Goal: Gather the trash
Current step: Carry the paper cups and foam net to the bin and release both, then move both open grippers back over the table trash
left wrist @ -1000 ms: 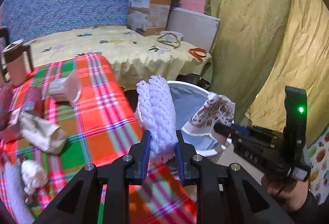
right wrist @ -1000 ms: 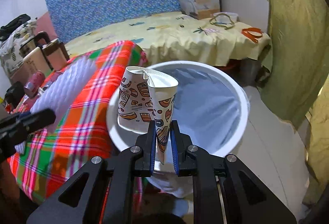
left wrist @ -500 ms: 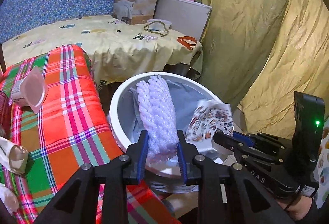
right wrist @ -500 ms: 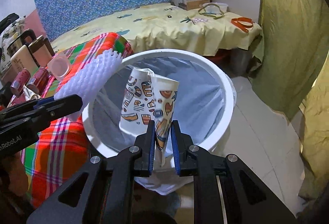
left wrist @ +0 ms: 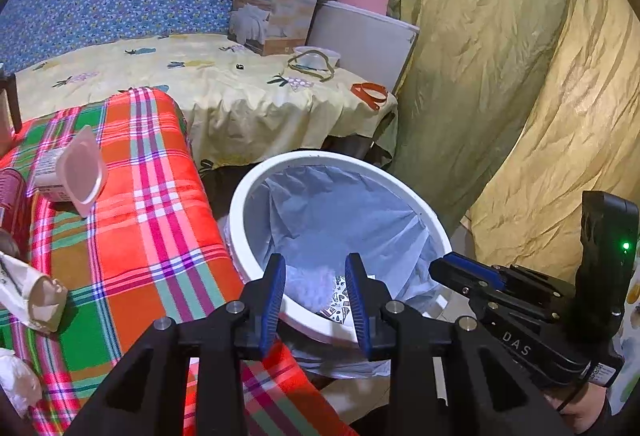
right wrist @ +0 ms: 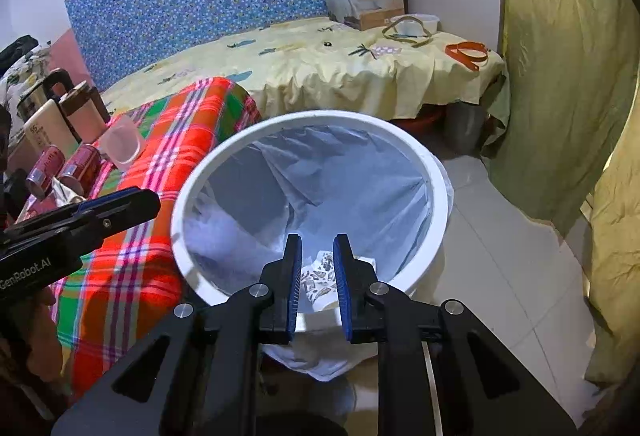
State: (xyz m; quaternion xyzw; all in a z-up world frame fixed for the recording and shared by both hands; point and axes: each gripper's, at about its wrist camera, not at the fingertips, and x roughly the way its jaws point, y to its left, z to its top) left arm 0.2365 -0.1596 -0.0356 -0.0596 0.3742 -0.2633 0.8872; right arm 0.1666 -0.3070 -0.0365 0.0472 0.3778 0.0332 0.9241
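A white bin (left wrist: 256, 188) with a pale blue liner stands beside the plaid-covered table (left wrist: 160, 220); it also shows in the right wrist view (right wrist: 436, 180). My left gripper (left wrist: 315, 268) is open and empty over the bin's near rim. My right gripper (right wrist: 317, 248) is open and empty over the bin. At the bin's bottom lie the white foam net (left wrist: 310, 286) and the patterned paper cup (right wrist: 318, 276), which also shows in the left wrist view (left wrist: 340, 302). The right gripper appears in the left wrist view (left wrist: 472, 270).
On the plaid table lie a clear plastic cup (left wrist: 76, 172), a crumpled paper bag (left wrist: 32, 296), red cans (right wrist: 60, 166) and mugs (right wrist: 84, 108). Behind is a yellow-covered bed (left wrist: 224, 84) with a cardboard box (left wrist: 276, 16). Yellow curtains (left wrist: 520, 76) hang to the right.
Both grippers opened. The foam net dropped from the left gripper and the paper cup from the right gripper into the bin.
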